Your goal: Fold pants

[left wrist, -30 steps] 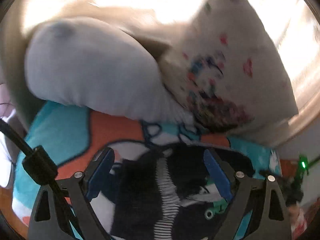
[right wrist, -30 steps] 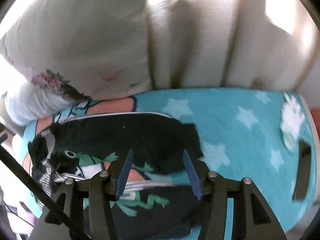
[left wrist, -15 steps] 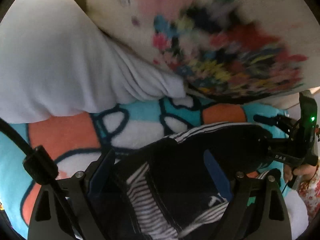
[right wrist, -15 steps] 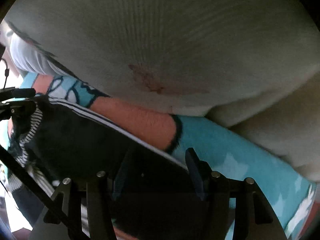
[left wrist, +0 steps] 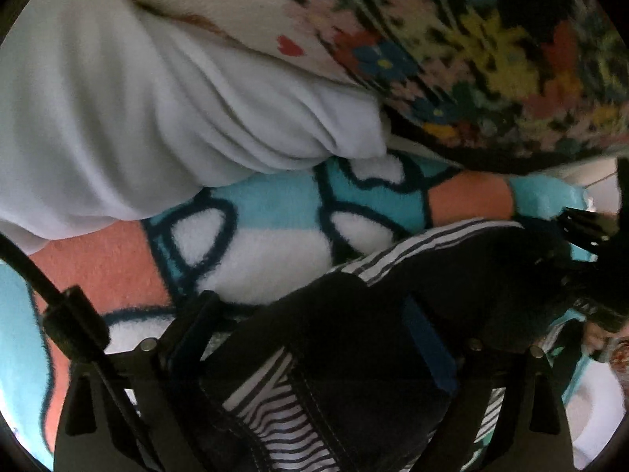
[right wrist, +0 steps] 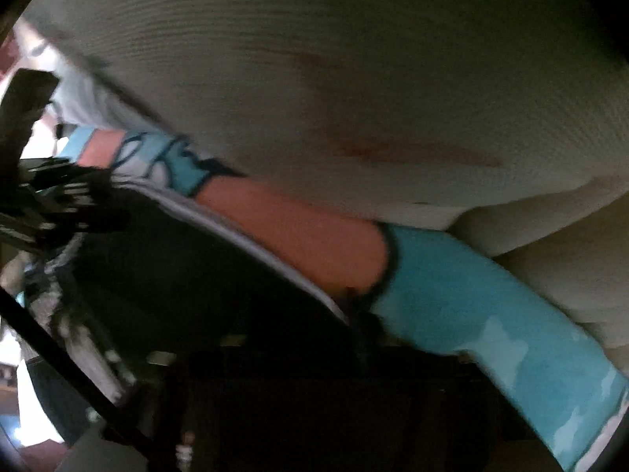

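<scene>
Pants (left wrist: 452, 275) lie on blanket (left wrist: 275, 212) below pillows (left wrist: 157, 110). Right gripper (right wrist: 354, 338) has just clamped shut at the pants edge, apparently pinching cloth to lift. Left gripper (left wrist: 306, 326) spread over waistband, jaws just narrowing, not gripping.

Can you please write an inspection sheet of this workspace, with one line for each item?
Surface: fleece blanket, turquoise, orange and white with dark outlines.
Job's things: black pants with white side stripes lie on the blanket.
Clutter: white pillow and flowered cushion lie close behind the pants.
Grippers: left tool open, its jaws have just been closing, pants fabric between them; right tool shut at the pants' edge, the grip itself too dark to confirm.
Cables: black cable runs beside the left tool.
Surroundings: pale ribbed cushion fills the right view.
</scene>
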The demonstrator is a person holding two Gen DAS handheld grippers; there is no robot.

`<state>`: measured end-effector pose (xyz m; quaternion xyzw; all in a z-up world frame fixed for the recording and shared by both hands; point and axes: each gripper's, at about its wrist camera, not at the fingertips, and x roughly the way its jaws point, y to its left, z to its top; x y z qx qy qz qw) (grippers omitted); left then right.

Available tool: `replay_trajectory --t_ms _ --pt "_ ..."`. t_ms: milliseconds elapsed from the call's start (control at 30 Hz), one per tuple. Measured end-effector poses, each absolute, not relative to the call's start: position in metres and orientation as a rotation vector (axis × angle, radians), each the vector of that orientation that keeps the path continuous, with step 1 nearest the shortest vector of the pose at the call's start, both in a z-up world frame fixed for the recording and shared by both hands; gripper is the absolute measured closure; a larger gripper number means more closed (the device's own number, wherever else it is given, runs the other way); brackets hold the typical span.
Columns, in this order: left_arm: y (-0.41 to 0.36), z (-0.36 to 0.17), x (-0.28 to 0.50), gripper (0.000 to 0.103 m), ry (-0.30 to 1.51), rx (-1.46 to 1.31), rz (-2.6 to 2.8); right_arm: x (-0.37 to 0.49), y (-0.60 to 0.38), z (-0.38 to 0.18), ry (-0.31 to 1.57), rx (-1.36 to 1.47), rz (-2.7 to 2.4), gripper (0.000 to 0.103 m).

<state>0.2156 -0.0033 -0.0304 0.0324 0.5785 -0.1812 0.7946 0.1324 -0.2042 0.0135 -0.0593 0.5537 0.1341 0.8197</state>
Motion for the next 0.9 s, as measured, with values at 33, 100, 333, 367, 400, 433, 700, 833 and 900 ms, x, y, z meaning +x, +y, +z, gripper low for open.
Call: replay_trajectory --t_ms 33,100,333,367,400,433,700,833,900 --pt "-0.005 -0.028 0.215 0.043 1.234 0.094 -0.372 0.132 -0.202 0.014 1.188 -0.121 0.293 0.094" --pt "-0.004 -0.022 0.213 0.089 1.232 0.098 -0.380 0.130 -0.198 0.016 1.183 -0.131 0.281 0.096" --pt "0.007 0.004 0.190 0.095 1.195 0.072 -0.378 0.121 -0.190 0.038 1.145 -0.124 0.240 0.097" --pt "0.006 0.008 0.185 0.095 1.186 0.070 -0.377 0.117 -0.187 0.043 1.137 -0.133 0.237 0.097" --pt "0.006 0.014 0.178 0.095 1.178 0.064 -0.378 0.112 -0.182 0.049 1.127 -0.149 0.234 0.097" --pt "0.008 0.020 0.171 0.095 1.170 0.055 -0.385 0.110 -0.184 0.052 1.122 -0.159 0.233 0.097" --pt "0.026 0.063 0.124 0.096 1.087 0.044 -0.425 0.059 -0.163 0.085 1.056 -0.190 0.203 0.097" --pt "0.043 0.077 0.092 0.096 1.045 0.046 -0.438 0.022 -0.151 0.091 1.039 -0.180 0.199 0.097" --pt "0.053 0.078 0.082 0.096 1.035 0.031 -0.450 0.004 -0.144 0.087 1.034 -0.188 0.187 0.097"
